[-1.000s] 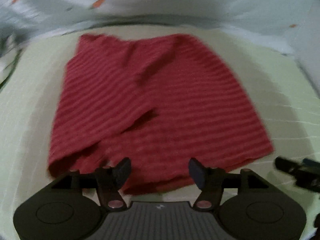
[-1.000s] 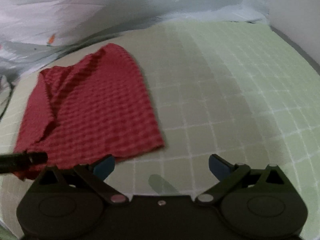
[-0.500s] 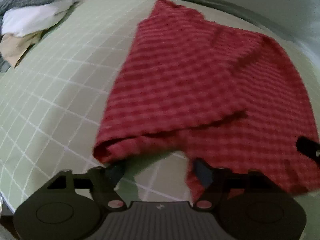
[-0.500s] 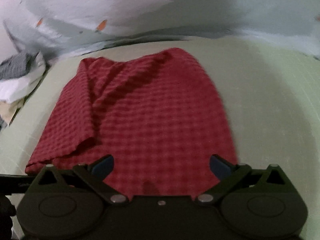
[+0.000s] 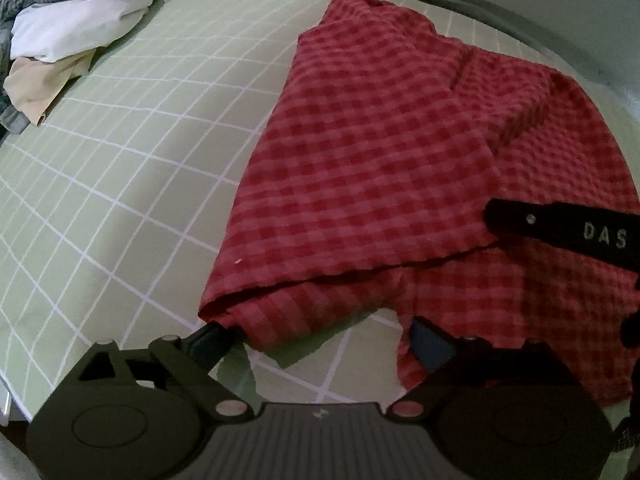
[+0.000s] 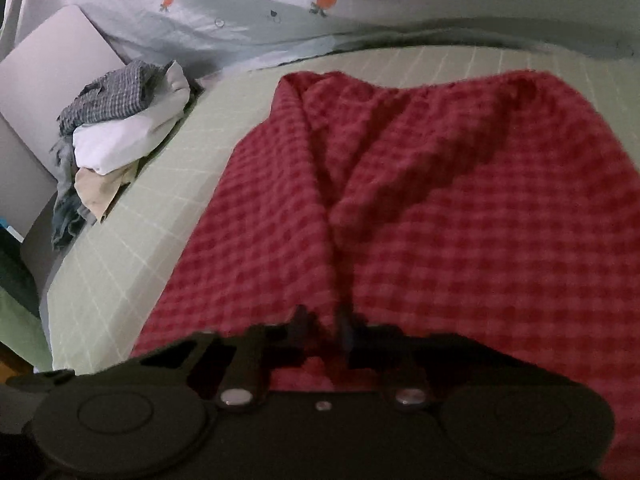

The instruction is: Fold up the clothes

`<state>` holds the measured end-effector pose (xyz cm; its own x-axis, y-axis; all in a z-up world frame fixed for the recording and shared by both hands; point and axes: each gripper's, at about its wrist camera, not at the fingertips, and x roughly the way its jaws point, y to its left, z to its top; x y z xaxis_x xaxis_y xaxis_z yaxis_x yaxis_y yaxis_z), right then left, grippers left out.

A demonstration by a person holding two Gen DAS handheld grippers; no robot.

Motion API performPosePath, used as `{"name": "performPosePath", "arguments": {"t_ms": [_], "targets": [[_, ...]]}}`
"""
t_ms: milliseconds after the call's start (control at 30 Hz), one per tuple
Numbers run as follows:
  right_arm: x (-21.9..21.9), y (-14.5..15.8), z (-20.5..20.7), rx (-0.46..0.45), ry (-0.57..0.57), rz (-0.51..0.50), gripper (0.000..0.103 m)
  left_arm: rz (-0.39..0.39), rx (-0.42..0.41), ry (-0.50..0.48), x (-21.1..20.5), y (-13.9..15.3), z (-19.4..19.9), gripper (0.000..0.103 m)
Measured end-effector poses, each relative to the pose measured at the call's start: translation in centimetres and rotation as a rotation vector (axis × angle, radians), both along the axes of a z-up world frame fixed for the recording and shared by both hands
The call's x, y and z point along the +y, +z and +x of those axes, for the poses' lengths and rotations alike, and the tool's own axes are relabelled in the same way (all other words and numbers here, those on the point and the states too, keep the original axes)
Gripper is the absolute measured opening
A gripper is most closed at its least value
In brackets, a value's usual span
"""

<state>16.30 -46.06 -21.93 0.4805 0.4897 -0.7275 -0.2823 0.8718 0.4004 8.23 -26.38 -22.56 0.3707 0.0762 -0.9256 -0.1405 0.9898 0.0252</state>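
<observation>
In the upper left of the left wrist view lies a pile of clothes (image 5: 68,20): a checked grey piece on top, a white one and a beige one under it. It sits at the edge of the bed (image 5: 120,152), probably put aside so that the green sheet with white lines is free for folding. To the right of it, in the middle and right of the frame, the red checked garment (image 5: 380,140) lies spread on the bed, with one layer already laid over another.

At the bottom of this view the left claw (image 5: 324,338) stands open. Its left finger is just under the folded corner of the garment and its right finger is at the near hem, so the near edge lies between the fingers, ready to be taken. No cloth is pinched yet.

In the right wrist view the same pile (image 6: 120,128) is at the left, and the garment (image 6: 460,208) fills the middle and right. At the bottom centre the right claw (image 6: 324,332) is closed on a ridge of the red cloth, which rises toward it, most likely to lift this edge for the next fold.
</observation>
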Motion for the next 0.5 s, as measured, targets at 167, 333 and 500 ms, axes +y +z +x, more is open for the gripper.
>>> {"name": "performPosePath", "arguments": {"t_ms": [167, 333, 500], "targets": [[-3.0, 1.8, -1.4, -0.055, -0.066, 0.026, 0.002, 0.002, 0.015, -0.010, 0.3, 0.1, 0.1, 0.098], [-9.0, 4.6, -4.5, -0.115, -0.247, 0.018, 0.002, 0.012, 0.008, -0.023, 0.1, 0.0, 0.0, 0.099], [-14.0, 2.5, -7.5, -0.033, -0.421, -0.030, 0.002, 0.015, 0.011, -0.012, 0.1, 0.0, 0.2, 0.101]]}}
